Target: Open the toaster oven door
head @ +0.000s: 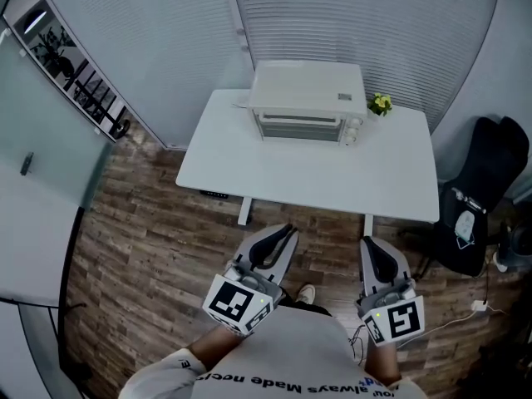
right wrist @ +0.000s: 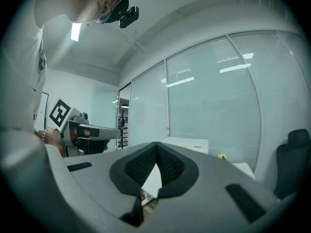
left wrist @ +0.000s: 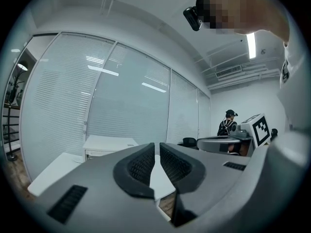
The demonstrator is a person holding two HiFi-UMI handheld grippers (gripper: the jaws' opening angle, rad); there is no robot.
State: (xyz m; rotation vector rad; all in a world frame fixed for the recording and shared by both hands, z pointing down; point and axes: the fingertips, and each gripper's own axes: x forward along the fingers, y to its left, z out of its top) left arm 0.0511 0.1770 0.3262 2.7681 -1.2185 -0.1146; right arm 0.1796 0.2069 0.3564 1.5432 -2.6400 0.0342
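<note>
Left claw (head: 288, 231): all but pressed together, only a thin slit between the pads, nothing in it; held over the wood floor (head: 141, 223), short of the counter's near edge.
Toaster oven (head: 307, 98): white, at the middle of the counter's (head: 307, 177) far edge – door (head: 301, 127) shut, facing the near edge.
Right claw (head: 368, 242): tips pressed together, empty; near the counter's near edge, apart from the oven.
Yellow plant (head: 381, 103): just beside the oven, toward the far right corner.
</note>
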